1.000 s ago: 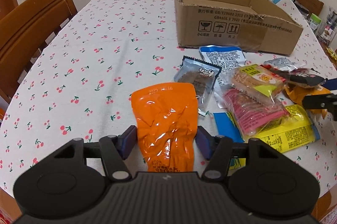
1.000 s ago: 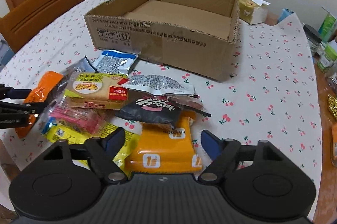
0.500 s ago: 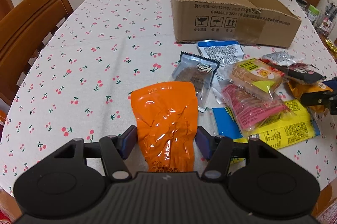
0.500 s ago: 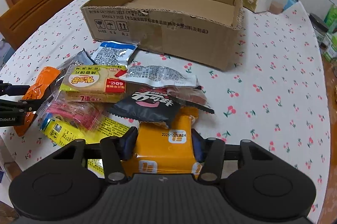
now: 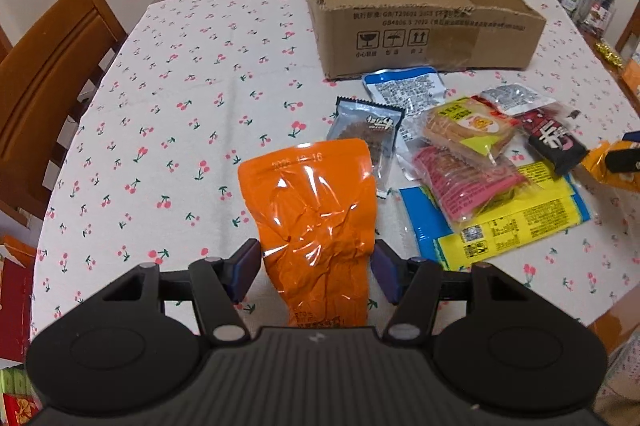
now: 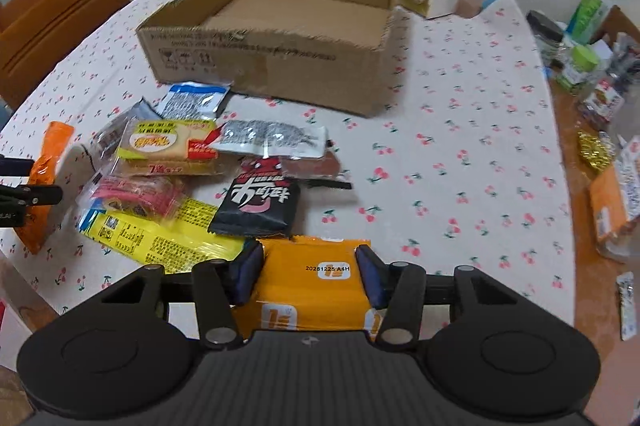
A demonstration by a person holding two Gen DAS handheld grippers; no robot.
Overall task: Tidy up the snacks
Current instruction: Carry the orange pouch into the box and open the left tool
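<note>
A: Both jaws are clamped: left gripper on the orange pouch, right gripper on the yellow-orange packet, both lifted a bit above the worktop.

B: Then the person should carry them w/o squeezing harder, clear the wall of the cardboard box, which looks empty, and release low inside.

Soft, even indoor light; white glare flashes on the orange pouch; fisheye bends edges, corners go dark; right view slightly blurred.
</note>
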